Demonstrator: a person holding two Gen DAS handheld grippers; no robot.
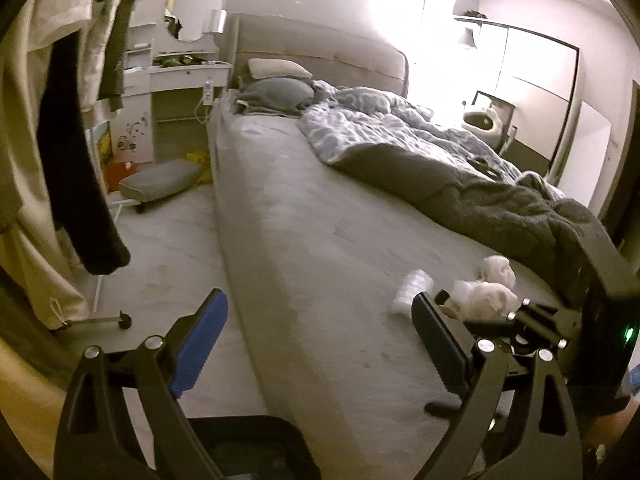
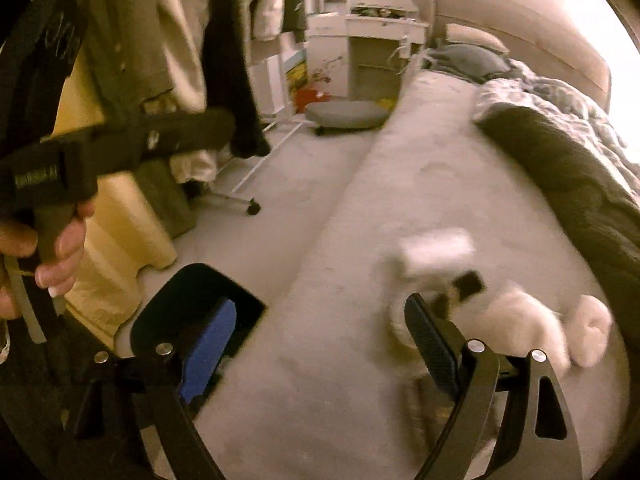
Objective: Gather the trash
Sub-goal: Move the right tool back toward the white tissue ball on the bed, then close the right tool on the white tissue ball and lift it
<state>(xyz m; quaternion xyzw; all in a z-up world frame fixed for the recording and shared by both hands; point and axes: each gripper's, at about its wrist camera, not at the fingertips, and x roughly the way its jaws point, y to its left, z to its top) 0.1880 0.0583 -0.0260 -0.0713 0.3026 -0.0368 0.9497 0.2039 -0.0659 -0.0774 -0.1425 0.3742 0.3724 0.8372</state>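
Several crumpled white tissues (image 1: 486,294) and a clear plastic wrapper (image 1: 412,290) lie on the grey bed sheet (image 1: 320,220) near the foot of the bed. They also show, blurred, in the right wrist view (image 2: 532,320), with a white wad (image 2: 436,250) beside them. My left gripper (image 1: 320,320) is open and empty, over the bed's edge, left of the trash. My right gripper (image 2: 316,332) is open and empty above the sheet, its right finger (image 2: 430,344) just in front of the tissues. A black bin (image 2: 196,292) stands on the floor by the bed.
A dark grey blanket (image 1: 460,188) and patterned duvet (image 1: 368,124) cover the bed's far side. Clothes hang on a wheeled rack (image 1: 76,120) to the left. A grey cushion (image 1: 160,180) lies on the floor before a white dresser (image 1: 172,76).
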